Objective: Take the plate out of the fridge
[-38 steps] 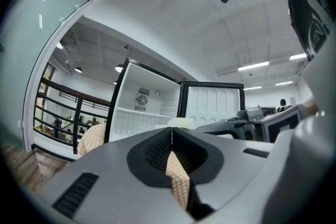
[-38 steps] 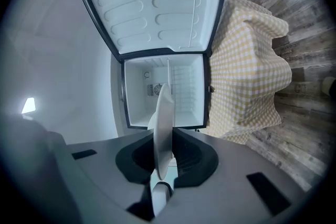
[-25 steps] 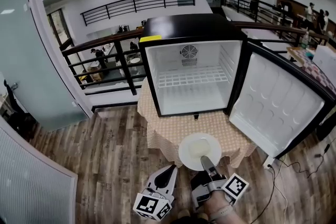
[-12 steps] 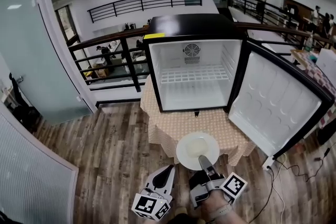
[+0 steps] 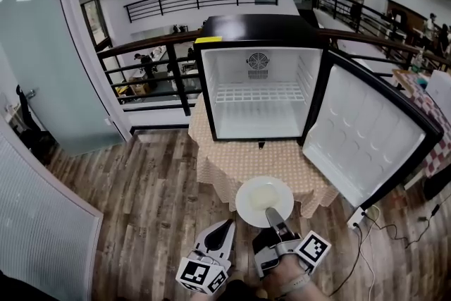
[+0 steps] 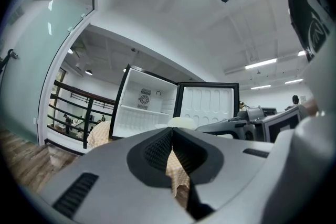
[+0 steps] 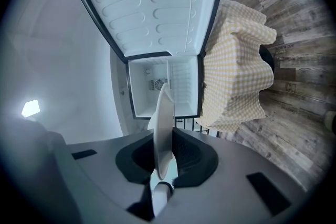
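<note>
A white plate (image 5: pixel 263 199) hangs level in front of the fridge, over the near edge of the checked tablecloth (image 5: pixel 243 162). My right gripper (image 5: pixel 275 218) is shut on its near rim; in the right gripper view the plate (image 7: pixel 163 128) stands edge-on between the jaws. The black mini fridge (image 5: pixel 257 84) stands empty, its door (image 5: pixel 368 144) swung open to the right. My left gripper (image 5: pixel 224 230) is shut and empty, low at the left of the plate; its closed jaws (image 6: pixel 172 136) face the fridge (image 6: pixel 144 107).
The fridge rests on a small table draped in the checked cloth. Wooden floor (image 5: pixel 151 215) lies around it. A power strip and cables (image 5: pixel 359 218) lie at the right. A black railing (image 5: pixel 151 60) runs behind. A glass partition (image 5: pixel 42 60) stands at the left.
The view has drifted slightly; the plate and both grippers keep about the same place in front of the fridge. Nothing was let go or taken.
</note>
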{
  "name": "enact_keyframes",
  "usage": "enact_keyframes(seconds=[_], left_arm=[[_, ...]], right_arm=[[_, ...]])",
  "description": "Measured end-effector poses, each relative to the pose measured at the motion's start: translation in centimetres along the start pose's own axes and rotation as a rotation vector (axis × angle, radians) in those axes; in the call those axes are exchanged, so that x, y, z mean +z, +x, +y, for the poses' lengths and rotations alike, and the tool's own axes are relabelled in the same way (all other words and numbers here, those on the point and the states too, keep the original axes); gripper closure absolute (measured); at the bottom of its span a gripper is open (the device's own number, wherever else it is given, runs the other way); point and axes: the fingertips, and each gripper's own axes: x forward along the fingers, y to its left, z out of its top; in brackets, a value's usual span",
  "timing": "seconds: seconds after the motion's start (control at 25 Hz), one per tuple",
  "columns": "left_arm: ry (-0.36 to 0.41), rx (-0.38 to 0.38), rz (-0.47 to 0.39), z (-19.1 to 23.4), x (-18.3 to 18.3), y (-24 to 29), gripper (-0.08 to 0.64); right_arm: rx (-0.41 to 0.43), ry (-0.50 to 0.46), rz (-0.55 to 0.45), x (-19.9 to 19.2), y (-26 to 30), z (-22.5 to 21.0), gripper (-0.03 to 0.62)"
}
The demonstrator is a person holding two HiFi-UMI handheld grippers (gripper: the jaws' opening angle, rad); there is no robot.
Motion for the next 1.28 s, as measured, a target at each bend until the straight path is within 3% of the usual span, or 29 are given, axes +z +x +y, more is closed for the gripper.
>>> enact_keyframes(seconds=[1.28], left_arm=[[0.027,0.040,-0.025,-5.7,0.2,-3.1,0.549]], right_arm=[[0.020,0.029,0.042,0.5,-6.3,1.0,0.537]])
